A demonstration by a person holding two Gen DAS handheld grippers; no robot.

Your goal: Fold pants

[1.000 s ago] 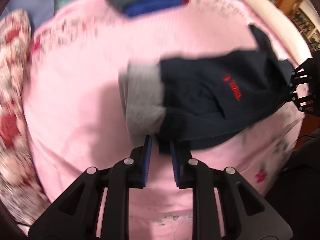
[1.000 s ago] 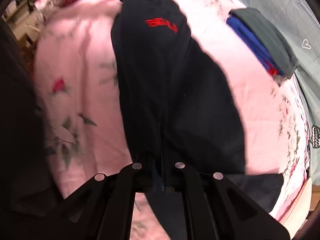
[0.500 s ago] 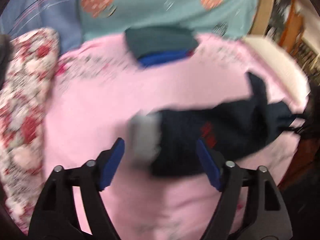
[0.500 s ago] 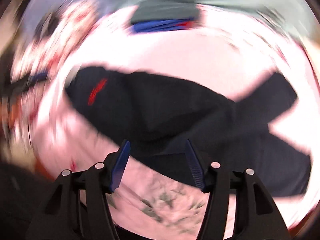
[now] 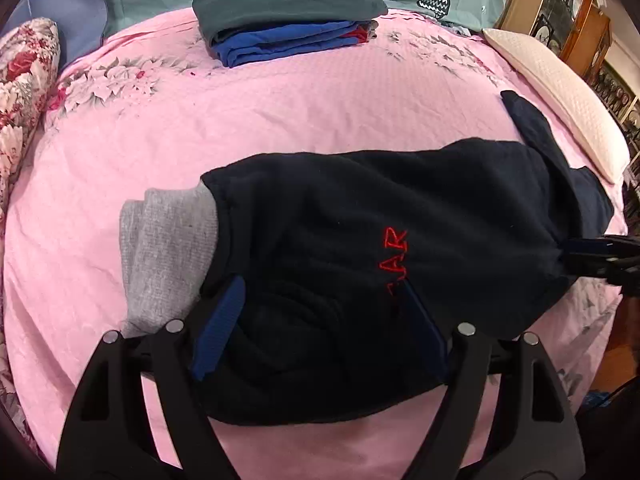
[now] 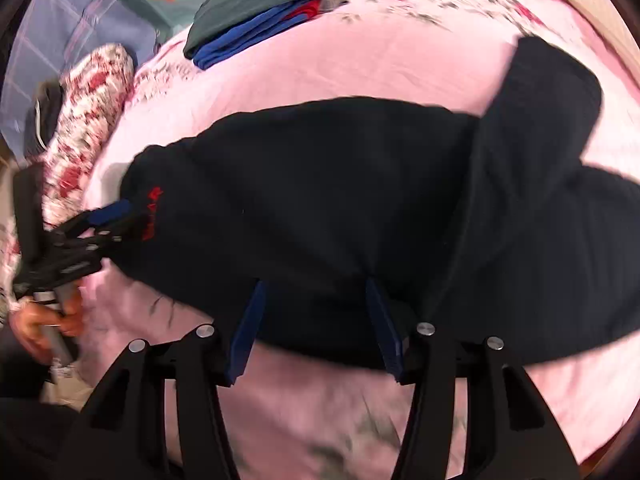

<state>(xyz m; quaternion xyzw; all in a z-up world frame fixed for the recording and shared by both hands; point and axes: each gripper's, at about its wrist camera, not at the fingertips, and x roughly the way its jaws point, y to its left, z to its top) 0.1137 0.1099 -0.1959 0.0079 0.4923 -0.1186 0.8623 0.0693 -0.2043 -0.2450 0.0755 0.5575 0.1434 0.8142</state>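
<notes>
Dark navy pants with red lettering and a grey lining lie across the pink bed sheet, waist to the left. My left gripper is open, its blue pads spread over the pants' near edge by the waist. My right gripper is open over the pants near the crotch, where the legs spread apart to the right. The right gripper also shows at the right edge of the left wrist view, and the left gripper at the left of the right wrist view.
A stack of folded clothes, grey-green over blue, sits at the far side of the bed. A floral pillow lies at the left, a cream pillow at the right. Wooden furniture stands beyond it.
Both grippers were shut on the pants a second ago and have opened. The pants have dropped flat onto the sheet, and both grippers now hover over the near edge.
</notes>
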